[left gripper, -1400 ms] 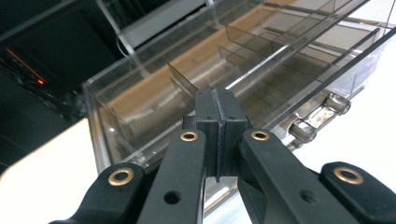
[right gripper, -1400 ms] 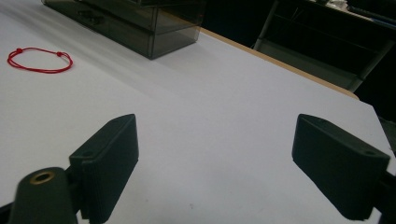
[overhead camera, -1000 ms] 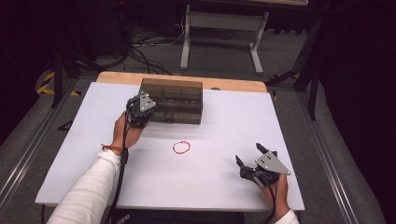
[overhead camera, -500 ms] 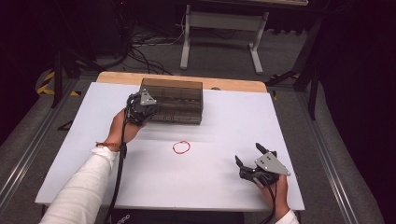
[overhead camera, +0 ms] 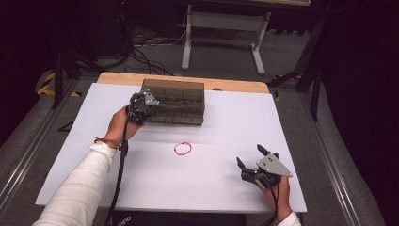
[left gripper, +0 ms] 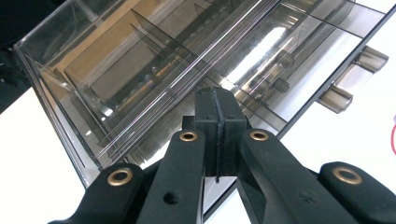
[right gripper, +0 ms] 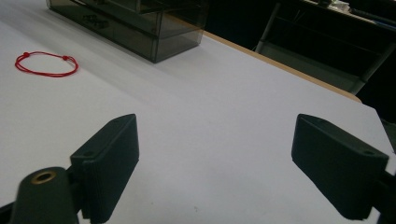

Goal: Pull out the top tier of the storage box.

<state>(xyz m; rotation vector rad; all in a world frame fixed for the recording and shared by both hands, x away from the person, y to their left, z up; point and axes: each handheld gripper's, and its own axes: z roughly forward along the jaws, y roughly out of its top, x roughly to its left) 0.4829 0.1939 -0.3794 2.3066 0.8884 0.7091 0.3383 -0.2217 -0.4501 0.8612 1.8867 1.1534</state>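
A smoked clear plastic drawer box (overhead camera: 176, 101) stands at the back middle of the white table (overhead camera: 211, 197). My left gripper (overhead camera: 149, 109) is shut, and its tips rest against the box's left front. In the left gripper view the two pads of that gripper (left gripper: 217, 109) meet over the box's (left gripper: 140, 70) top front edge, and I see nothing between them. A red string loop (overhead camera: 182, 149) lies flat in the middle of the table. My right gripper (overhead camera: 249, 155) sits low near the front right, open and holding nothing. Its view looks between its jaws (right gripper: 219, 140) toward the loop (right gripper: 45, 64) and box (right gripper: 140, 23).
Two tab handles (left gripper: 355, 79) stick out of the box's front. A wooden strip (overhead camera: 235, 84) runs along the table's far edge. Behind it are a metal stand (overhead camera: 221, 42) and floor cables. Metal rails run along both sides of the table.
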